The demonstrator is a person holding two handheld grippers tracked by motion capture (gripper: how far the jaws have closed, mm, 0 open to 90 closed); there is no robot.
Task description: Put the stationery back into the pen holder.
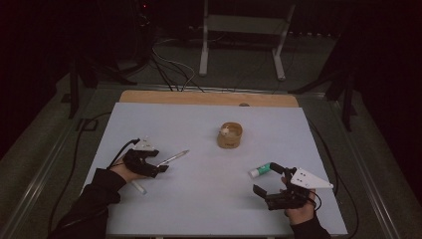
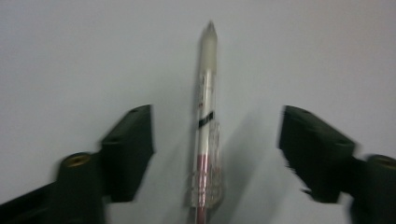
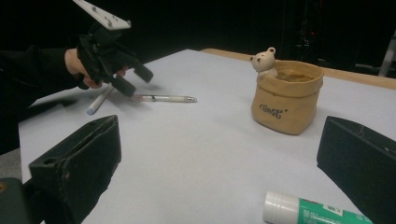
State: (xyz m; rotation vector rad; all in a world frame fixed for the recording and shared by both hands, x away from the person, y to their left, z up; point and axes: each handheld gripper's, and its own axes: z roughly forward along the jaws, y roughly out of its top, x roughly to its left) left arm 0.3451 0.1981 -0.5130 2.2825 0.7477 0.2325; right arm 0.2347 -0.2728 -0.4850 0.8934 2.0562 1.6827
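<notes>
Left gripper [image 1: 160,168]: jaws part open, straddling the clear plastic pen with red ink core [image 2: 206,126] lying flat on the pale blue table mat [image 1: 209,199]; pads not yet touching it. Judged light, stiff, smooth and liable to roll; best pinched across the mid-barrel. Right gripper [image 1: 259,181]: jaws wide, holding nothing, beside a white-capped green glue stick [image 1: 260,171]

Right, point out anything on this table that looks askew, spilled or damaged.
Nothing stands out. The clear pen lies flat and whole between the left gripper's open jaws, a white marker lies beside it, the tan bear pot stands upright with nothing spilled, and the green glue stick lies by the right gripper.
</notes>
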